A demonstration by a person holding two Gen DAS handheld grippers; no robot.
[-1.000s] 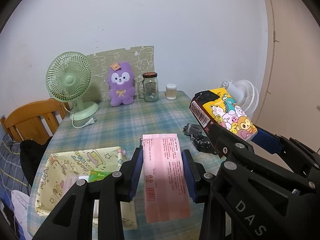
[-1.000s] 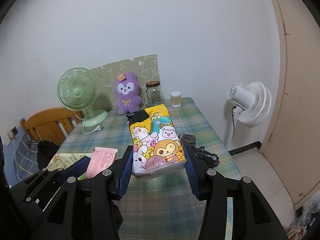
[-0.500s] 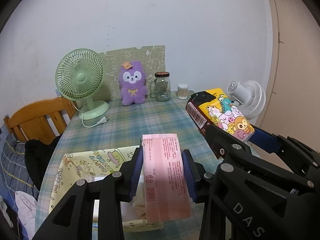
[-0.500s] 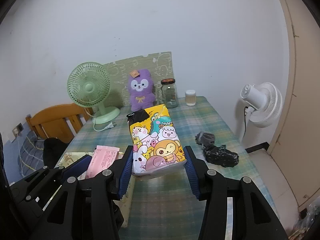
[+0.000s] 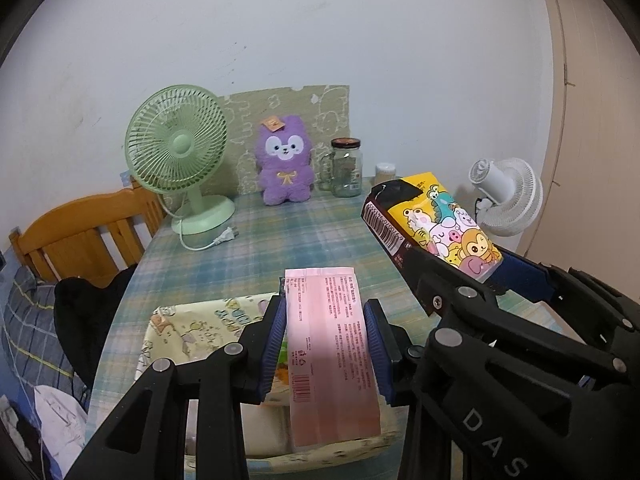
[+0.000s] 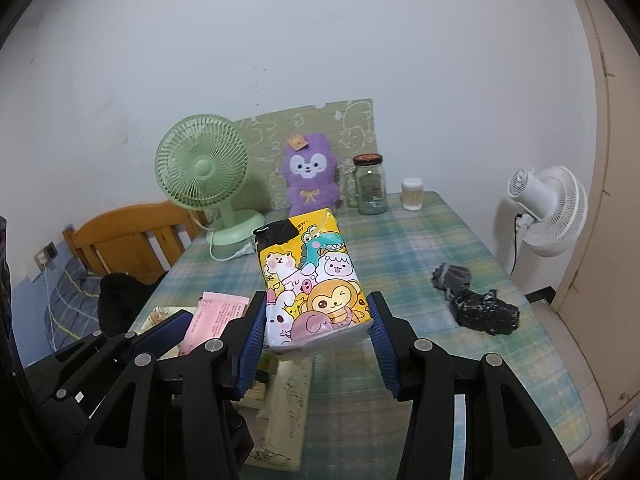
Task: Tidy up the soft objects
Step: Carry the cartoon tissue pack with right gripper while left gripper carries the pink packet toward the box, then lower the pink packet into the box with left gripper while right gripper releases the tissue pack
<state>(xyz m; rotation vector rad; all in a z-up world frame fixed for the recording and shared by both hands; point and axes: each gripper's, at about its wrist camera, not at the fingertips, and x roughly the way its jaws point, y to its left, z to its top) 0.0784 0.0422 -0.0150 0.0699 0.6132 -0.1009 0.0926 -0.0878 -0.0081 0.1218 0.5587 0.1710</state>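
Observation:
My left gripper (image 5: 325, 316) is shut on a flat pink tissue pack (image 5: 330, 344), held above a yellow printed fabric bin (image 5: 188, 324) at the table's near left. Beside it, my right gripper (image 6: 318, 314) is shut on a yellow tissue pack with cartoon animals (image 6: 310, 280), which also shows in the left wrist view (image 5: 436, 224). The pink pack (image 6: 216, 318) and the bin's rim (image 6: 280, 412) appear low left in the right wrist view. A purple plush rabbit (image 6: 308, 176) sits upright at the back. Dark and grey socks (image 6: 476, 302) lie on the table's right side.
A green desk fan (image 5: 180, 160) with its loose plug stands back left on the plaid table (image 6: 400, 248). A glass jar (image 6: 370, 190) and a small cup (image 6: 412, 194) stand at the back. A wooden chair (image 5: 84, 232) is left, a white fan (image 6: 548, 210) right.
Both grippers have drawn back from the table's far end with their packs still held. The fan, plush and jar look farther off, and the fabric bin now lies right under the left gripper.

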